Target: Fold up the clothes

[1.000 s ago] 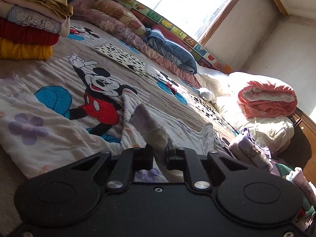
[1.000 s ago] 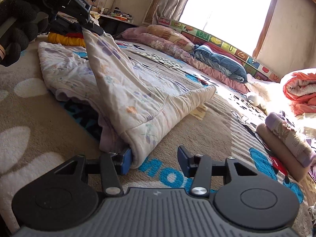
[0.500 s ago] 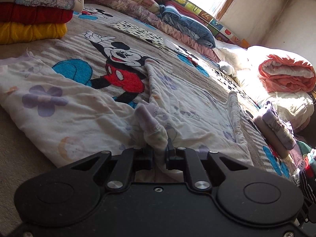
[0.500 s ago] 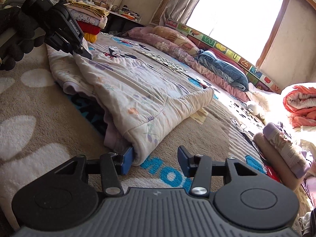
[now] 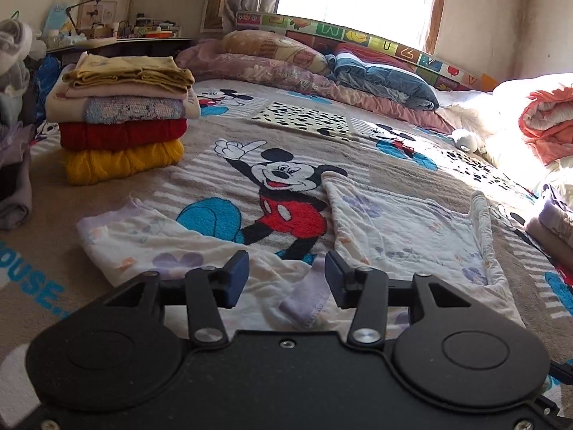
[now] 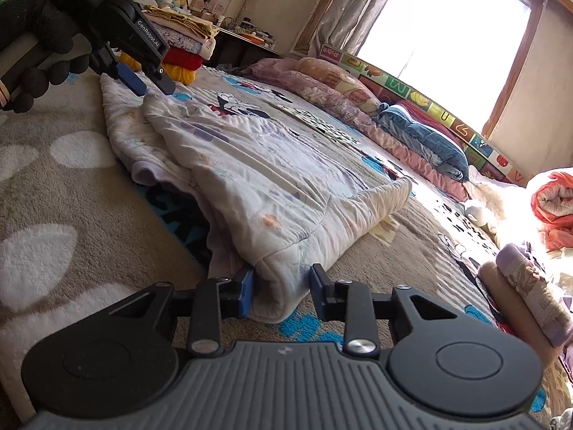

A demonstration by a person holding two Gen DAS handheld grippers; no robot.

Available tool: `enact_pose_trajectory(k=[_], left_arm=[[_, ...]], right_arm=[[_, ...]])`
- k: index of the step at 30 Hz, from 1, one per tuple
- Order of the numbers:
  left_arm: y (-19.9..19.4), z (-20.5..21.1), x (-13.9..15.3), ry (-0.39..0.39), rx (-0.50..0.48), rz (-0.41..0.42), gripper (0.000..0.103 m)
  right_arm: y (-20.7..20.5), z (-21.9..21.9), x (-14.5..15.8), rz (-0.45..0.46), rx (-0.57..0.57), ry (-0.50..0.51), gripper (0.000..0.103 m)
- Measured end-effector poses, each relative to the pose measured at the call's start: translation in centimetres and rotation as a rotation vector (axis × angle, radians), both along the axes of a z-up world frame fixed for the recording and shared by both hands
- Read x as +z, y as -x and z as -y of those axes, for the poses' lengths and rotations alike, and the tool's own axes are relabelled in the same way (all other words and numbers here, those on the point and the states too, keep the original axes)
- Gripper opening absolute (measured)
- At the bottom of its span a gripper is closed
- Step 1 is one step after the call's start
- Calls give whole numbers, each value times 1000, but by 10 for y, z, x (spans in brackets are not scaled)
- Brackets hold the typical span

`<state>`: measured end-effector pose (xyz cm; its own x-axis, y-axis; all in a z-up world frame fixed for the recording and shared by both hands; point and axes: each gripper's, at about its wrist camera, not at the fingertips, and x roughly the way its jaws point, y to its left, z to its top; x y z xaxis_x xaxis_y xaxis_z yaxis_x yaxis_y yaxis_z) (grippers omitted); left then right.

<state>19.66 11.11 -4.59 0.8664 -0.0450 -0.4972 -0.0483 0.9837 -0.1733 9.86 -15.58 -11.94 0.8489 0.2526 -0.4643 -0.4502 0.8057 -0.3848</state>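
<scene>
A white garment with pale purple and orange flowers [image 5: 401, 229] lies partly folded on the Mickey Mouse blanket [image 5: 286, 179]. My left gripper [image 5: 286, 279] is open just above the garment's near purple-edged cuff [image 5: 304, 304], holding nothing. In the right wrist view the same garment [image 6: 258, 186] lies folded over itself. My right gripper [image 6: 281, 294] is open with its jaws on either side of the garment's near folded corner. The left gripper [image 6: 150, 84] shows there at the far left, open above the cloth.
A stack of folded clothes [image 5: 121, 122] stands at the back left. Rolled clothes [image 6: 526, 297] lie at the right. Pillows and quilts [image 5: 322, 71] line the far side under the window. An orange quilt [image 5: 548, 125] sits at the right.
My left gripper has opened and let go of the garment's cuff, which now lies flat. It has also swung to face the clothes stack. The right gripper stays open at the folded corner.
</scene>
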Motion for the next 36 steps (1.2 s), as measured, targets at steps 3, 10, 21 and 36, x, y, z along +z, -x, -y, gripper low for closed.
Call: enact_pose_trajectory(k=[3,10,21,36], left_arm=[[-14,28,19,48,-109,23,46],[-107,148,46,-16,-404,-55,46],[-227,244,17,-105,-506,-247,45],[-259,262,-1,-95,-500,-331,9]], right_arm=[[-1,2,2,1,10,-24,33],[-7,8,2,-33,24,-97,34],[-13,16,1,-96,22,-195,33],[-17,19,2,-125,24,-240,33]])
